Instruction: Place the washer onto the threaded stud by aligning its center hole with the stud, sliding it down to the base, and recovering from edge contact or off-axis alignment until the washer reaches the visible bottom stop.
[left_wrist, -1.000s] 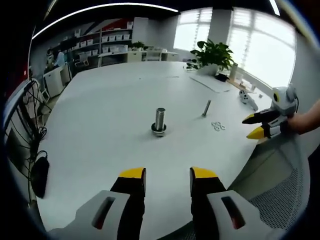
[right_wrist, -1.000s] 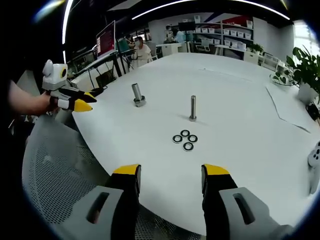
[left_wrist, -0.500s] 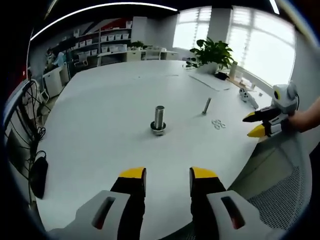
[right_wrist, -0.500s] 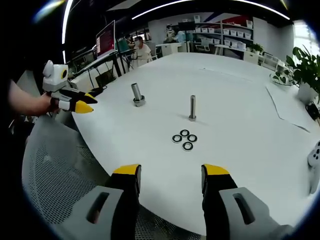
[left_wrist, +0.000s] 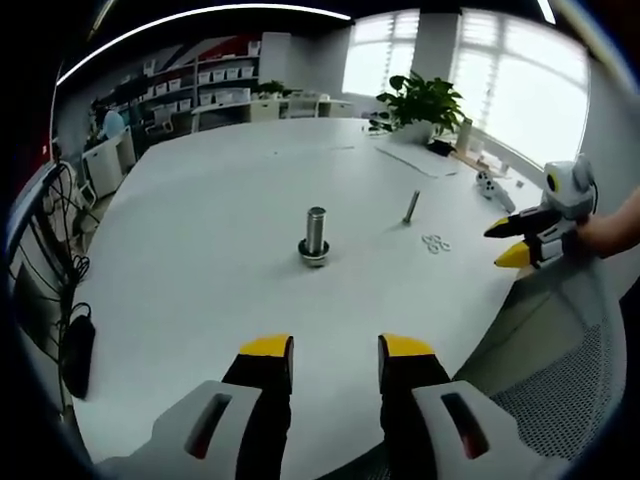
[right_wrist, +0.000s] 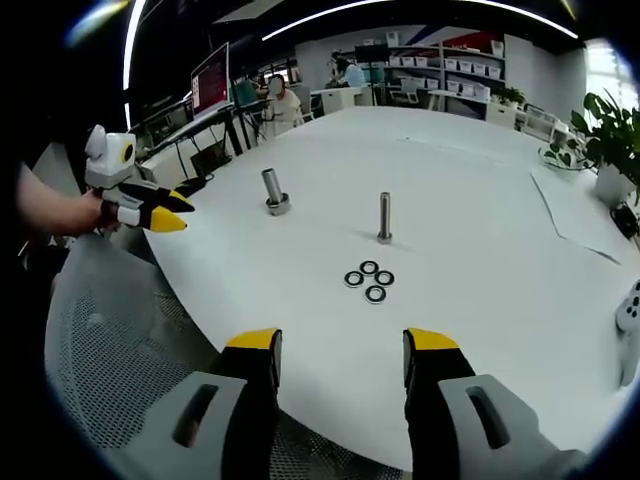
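Note:
Several dark washers (right_wrist: 369, 281) lie in a small cluster on the white table (right_wrist: 470, 250), just in front of a thin upright threaded stud (right_wrist: 385, 216). In the left gripper view the same washers (left_wrist: 436, 243) and stud (left_wrist: 411, 207) sit to the right. A thicker metal cylinder on a round base (left_wrist: 315, 235) stands mid-table, also seen as the cylinder (right_wrist: 273, 189). My left gripper (left_wrist: 334, 350) is open and empty near the table edge. My right gripper (right_wrist: 341, 343) is open and empty, short of the washers. Each gripper shows in the other's view: right gripper (left_wrist: 505, 242), left gripper (right_wrist: 172, 211).
A potted plant (left_wrist: 419, 103) and a sheet of paper (left_wrist: 420, 163) lie at the far side. A mesh chair seat (right_wrist: 120, 350) sits below the table edge. A white controller (right_wrist: 631, 313) rests at the right. Shelves and desks fill the background.
The left gripper view has shifted slightly; the cylinder and stud appear a bit higher. The right gripper view is nearly unchanged. Both grippers stay open.

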